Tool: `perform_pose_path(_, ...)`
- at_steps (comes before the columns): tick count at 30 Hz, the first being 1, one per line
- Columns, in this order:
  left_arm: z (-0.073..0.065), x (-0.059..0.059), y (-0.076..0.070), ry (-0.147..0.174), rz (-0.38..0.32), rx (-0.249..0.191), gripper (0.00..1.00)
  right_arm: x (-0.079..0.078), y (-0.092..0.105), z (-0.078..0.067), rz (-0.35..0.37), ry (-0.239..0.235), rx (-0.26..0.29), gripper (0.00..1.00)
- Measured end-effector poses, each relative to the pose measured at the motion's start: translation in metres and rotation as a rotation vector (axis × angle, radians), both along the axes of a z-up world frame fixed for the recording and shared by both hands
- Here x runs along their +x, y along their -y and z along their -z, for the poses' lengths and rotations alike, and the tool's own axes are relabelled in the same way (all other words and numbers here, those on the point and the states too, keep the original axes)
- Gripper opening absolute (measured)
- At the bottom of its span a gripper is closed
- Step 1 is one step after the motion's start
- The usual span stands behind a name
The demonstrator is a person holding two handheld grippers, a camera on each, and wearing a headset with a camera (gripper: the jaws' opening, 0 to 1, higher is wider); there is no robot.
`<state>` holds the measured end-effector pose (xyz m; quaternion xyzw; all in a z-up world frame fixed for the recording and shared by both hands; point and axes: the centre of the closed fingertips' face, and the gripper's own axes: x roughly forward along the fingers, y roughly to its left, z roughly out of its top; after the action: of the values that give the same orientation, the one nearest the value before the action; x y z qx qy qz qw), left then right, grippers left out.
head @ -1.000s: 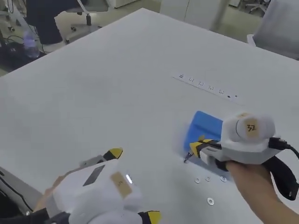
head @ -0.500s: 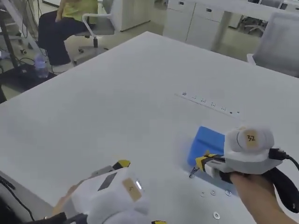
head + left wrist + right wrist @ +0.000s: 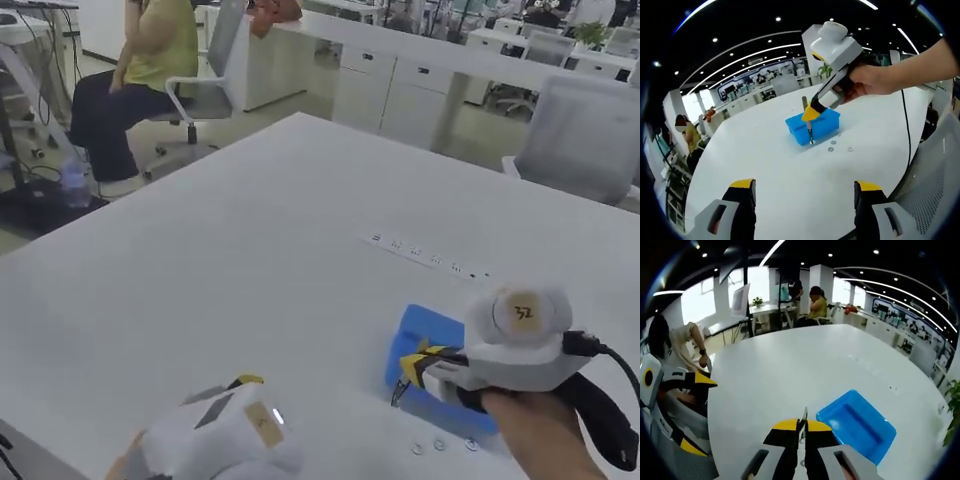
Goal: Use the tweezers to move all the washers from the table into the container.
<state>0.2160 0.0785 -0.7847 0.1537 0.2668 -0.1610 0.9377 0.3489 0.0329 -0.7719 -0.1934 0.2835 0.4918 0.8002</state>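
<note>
A blue container (image 3: pixel 425 345) lies on the white table (image 3: pixel 230 260). My right gripper (image 3: pixel 411 364) hangs just left of it, shut on tweezers (image 3: pixel 399 389) whose tip points down at the table. Three small washers (image 3: pixel 440 446) lie on the table in front of the container. In the left gripper view the tweezers (image 3: pixel 808 131) touch down beside the container (image 3: pixel 820 125), with the washers (image 3: pixel 832 148) just right of the tip. My left gripper (image 3: pixel 805 200) stands open and holds nothing, low at the near left (image 3: pixel 245 405). The right gripper view has the container (image 3: pixel 857 426) right of the tweezers (image 3: pixel 802 421).
A row of sockets (image 3: pixel 430 260) is set into the table behind the container. A grey chair (image 3: pixel 580 140) stands at the far right edge. A person sits on a chair (image 3: pixel 150 70) beyond the far left corner. Much bare table spreads to the left.
The head camera has tilted up, so everything sits lower in the picture. The right gripper keeps the tweezers by the container's left front corner. The left gripper stays low and open.
</note>
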Motion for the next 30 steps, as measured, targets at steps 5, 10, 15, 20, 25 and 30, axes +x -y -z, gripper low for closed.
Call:
perform_pose_path(5, -0.001, 0.0, -0.001, 0.003, -0.004, -0.005, 0.83, -0.001, 0.0, -0.01, -0.005, 0.016, 0.01, 0.0)
perform_pose_path(10, 0.0, -0.001, 0.001, -0.005, 0.008, -0.008, 0.83, 0.004, 0.003, -0.02, -0.001, 0.046, 0.005, 0.0)
perform_pose_path(15, 0.0, -0.002, 0.003, -0.008, 0.015, -0.018, 0.83, 0.014, 0.006, -0.031, 0.017, 0.064, 0.017, 0.0)
perform_pose_path(20, -0.001, -0.001, 0.002, -0.006, 0.01, -0.026, 0.83, 0.02, 0.006, -0.033, 0.033, 0.058, 0.034, 0.0)
perform_pose_path(25, -0.001, -0.001, 0.001, -0.005, 0.004, -0.026, 0.83, 0.025, 0.006, -0.034, 0.04, 0.066, 0.032, 0.0)
perform_pose_path(30, -0.001, -0.001, 0.001, -0.006, 0.004, -0.023, 0.83, 0.035, 0.006, -0.033, 0.054, 0.077, 0.027, 0.0)
